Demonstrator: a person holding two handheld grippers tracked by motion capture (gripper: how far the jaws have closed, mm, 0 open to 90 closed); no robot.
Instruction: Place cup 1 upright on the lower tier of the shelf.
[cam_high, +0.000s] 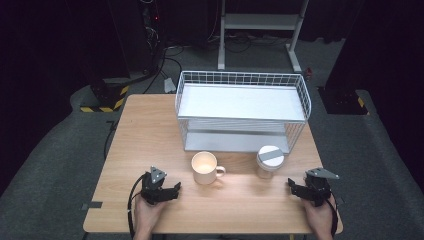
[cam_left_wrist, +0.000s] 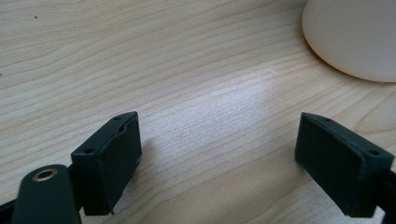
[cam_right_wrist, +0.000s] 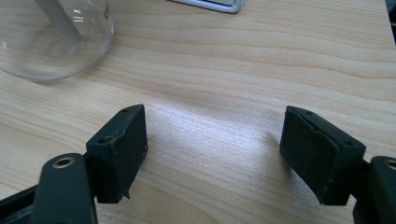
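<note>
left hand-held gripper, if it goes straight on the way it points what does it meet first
Probably the cream mug: the left hand-held gripper points toward its base over bare table, jaws open and empty.

Matt cream mug, wood-grain table

Plenty of bare table on the left side, nothing standing there from the front edge all the way back beside the wire rack. The rack blocks the whole back middle and right, and its wire walls close in the sides of the upper shelf. In front of it the mug and the lidded glass jar stand near each other with a gap of bare wood between them, mug handle sticking out into that gap. Left gripper has open wood between its jaws, the mug just ahead of it. Right gripper also has bare wood between its spread jaws, jar ahead of it
</note>
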